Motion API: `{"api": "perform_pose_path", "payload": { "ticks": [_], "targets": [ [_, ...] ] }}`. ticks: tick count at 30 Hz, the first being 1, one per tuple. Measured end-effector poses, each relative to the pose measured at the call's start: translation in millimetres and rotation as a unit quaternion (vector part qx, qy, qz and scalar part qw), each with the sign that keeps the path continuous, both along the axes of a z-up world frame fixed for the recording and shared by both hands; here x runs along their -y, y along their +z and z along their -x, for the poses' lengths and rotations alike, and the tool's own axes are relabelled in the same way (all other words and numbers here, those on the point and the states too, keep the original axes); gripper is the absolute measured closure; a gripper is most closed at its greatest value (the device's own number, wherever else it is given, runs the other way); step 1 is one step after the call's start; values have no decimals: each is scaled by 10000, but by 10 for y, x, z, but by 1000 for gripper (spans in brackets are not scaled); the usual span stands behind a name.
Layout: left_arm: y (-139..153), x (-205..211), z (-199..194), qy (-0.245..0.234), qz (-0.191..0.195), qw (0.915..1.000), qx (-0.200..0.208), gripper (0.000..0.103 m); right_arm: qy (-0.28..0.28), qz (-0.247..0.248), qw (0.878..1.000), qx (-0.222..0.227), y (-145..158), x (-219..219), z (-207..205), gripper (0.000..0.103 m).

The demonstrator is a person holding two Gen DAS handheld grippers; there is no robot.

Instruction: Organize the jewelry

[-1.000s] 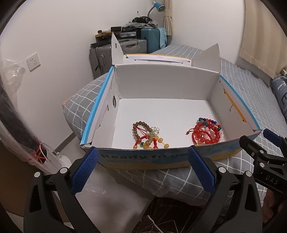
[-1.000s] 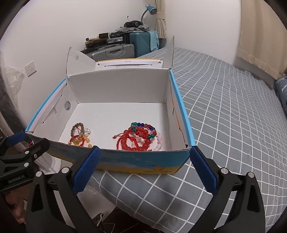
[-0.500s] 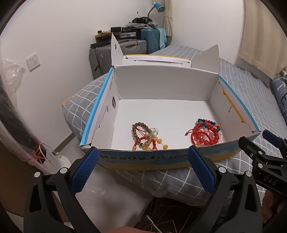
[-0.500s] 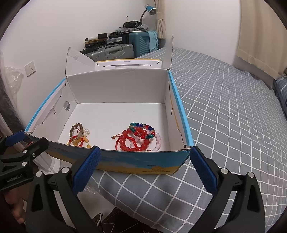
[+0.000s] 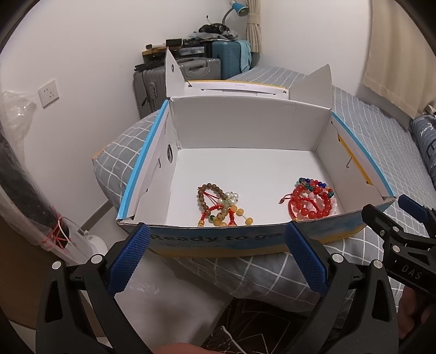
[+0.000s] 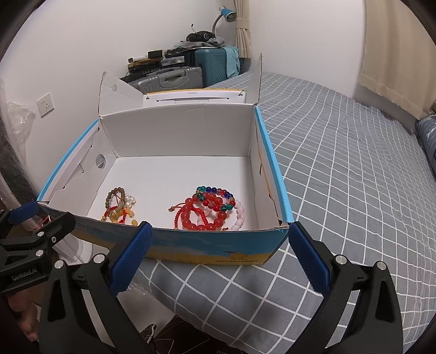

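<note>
An open white cardboard box (image 5: pixel 245 128) (image 6: pixel 177 130) with blue edges sits on the bed corner. Inside, at the left, lies a pile of brown, pearl and amber bead bracelets (image 5: pixel 220 204) (image 6: pixel 120 204). At the right lies a pile of red, multicoloured and pink bead bracelets (image 5: pixel 313 201) (image 6: pixel 212 209). My left gripper (image 5: pixel 218 256) is open and empty, just short of the box's front wall. My right gripper (image 6: pixel 220 256) is open and empty, before the box's front right corner. Each gripper shows at the edge of the other's view.
The box rests on a grey checked bedspread (image 6: pixel 354 163). Suitcases (image 5: pixel 190 73) with clutter and a blue lamp (image 6: pixel 226 13) stand behind against the wall. A plastic-wrapped bundle (image 5: pixel 24 190) stands at the left. A curtain (image 5: pixel 403 54) hangs at the right.
Both grippers have drifted slightly; the box sits a little lower and nearer in the views. The jewelry has not moved and both grippers stay open.
</note>
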State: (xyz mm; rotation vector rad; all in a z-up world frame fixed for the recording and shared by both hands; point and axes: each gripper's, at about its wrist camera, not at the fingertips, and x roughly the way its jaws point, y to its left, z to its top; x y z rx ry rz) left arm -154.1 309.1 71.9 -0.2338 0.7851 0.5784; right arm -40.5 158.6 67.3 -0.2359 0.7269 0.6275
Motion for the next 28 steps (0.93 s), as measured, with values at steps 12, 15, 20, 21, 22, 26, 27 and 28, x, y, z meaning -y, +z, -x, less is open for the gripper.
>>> {"api": "perform_pose_path", "payload": {
  "ticks": [12, 15, 20, 21, 22, 26, 27, 28],
  "targets": [
    [-27, -7, -13, 27, -5, 10000, -32, 6, -2, 8, 10000, -13, -12, -8, -12, 7],
    [-24, -5, -9, 20, -21, 10000, -29, 6, 0, 17, 10000, -17, -24, -16, -14, 8],
    [-19, 1, -6, 3, -15, 10000, -21, 6, 0, 17, 10000, -15, -26, -13, -16, 8],
    [-19, 3, -9, -1, -13, 10000, -32, 6, -6, 16, 10000, -15, -26, -14, -17, 7],
    [-19, 4, -13, -17, -7, 10000, -39, 6, -10, 18, 10000, -23, -31, -13, -22, 7],
    [-22, 3, -15, -22, -1, 10000, -36, 6, -17, 21, 10000, -33, -43, -27, -19, 8],
    [-24, 4, -19, -21, -10, 10000, -40, 6, -20, 17, 10000, -36, -43, -33, -16, 7],
    [-25, 3, -19, -20, -19, 10000, -46, 6, -25, 21, 10000, -35, -44, -36, -16, 7]
  ]
}}
